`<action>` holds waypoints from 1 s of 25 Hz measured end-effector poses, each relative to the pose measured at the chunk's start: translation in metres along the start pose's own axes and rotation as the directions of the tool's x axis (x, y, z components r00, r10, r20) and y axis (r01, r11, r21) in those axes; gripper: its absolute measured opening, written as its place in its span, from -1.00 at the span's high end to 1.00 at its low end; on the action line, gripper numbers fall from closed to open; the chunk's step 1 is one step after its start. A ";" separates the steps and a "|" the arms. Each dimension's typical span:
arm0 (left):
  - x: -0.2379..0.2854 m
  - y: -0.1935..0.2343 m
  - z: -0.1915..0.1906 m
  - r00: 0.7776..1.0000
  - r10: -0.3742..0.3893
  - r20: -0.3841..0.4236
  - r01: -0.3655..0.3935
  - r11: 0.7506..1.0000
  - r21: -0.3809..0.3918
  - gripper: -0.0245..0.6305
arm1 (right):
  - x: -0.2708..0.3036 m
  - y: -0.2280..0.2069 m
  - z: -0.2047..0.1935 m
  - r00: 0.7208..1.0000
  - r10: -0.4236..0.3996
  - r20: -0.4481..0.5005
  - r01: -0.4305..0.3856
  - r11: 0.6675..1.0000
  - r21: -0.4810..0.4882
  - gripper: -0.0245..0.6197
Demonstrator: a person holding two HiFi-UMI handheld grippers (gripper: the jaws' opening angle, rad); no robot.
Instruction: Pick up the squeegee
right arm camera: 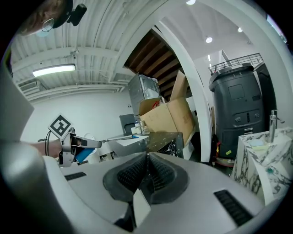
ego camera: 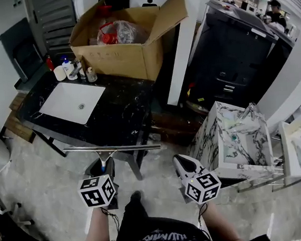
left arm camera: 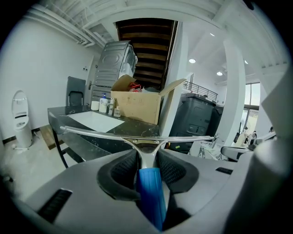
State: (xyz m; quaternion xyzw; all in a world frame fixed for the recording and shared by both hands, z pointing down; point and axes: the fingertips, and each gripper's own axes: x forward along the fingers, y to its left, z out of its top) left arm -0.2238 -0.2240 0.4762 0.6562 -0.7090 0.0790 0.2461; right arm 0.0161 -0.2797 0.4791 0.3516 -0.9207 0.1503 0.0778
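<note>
The squeegee [ego camera: 111, 147] has a long metal blade bar, a forked metal neck and a blue handle [left arm camera: 150, 192]. It is held in the air in front of the black counter, blade level and facing away from me. My left gripper [ego camera: 104, 163] is shut on it, and in the left gripper view its pads [left arm camera: 171, 169] press on the neck just above the blue handle. My right gripper [ego camera: 182, 163] hovers to the right of it, apart from the squeegee. Its jaws [right arm camera: 147, 171] are closed together with nothing between them. The right gripper view shows the left gripper [right arm camera: 68, 146] and the blade [right arm camera: 114, 137] at its left.
A black marble counter [ego camera: 123, 114] with a white sink [ego camera: 72, 102] stands ahead; bottles [ego camera: 71, 69] and an open cardboard box [ego camera: 128, 50] sit at its back. A white pillar [ego camera: 185, 40], a dark bin [ego camera: 234, 56] and a marbled basin [ego camera: 236, 135] are to the right.
</note>
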 end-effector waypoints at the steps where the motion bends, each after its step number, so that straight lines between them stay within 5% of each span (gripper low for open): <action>1: -0.007 -0.003 -0.005 1.000 0.004 0.000 -0.004 1.000 -0.004 0.46 | -0.007 0.002 -0.003 1.000 0.005 -0.003 -0.006 1.000 -0.002 0.77; 25: -0.122 -0.044 -0.104 0.997 0.070 -0.028 -0.072 0.996 -0.054 0.46 | -0.108 0.040 -0.059 0.992 0.103 -0.076 -0.105 0.994 -0.029 0.77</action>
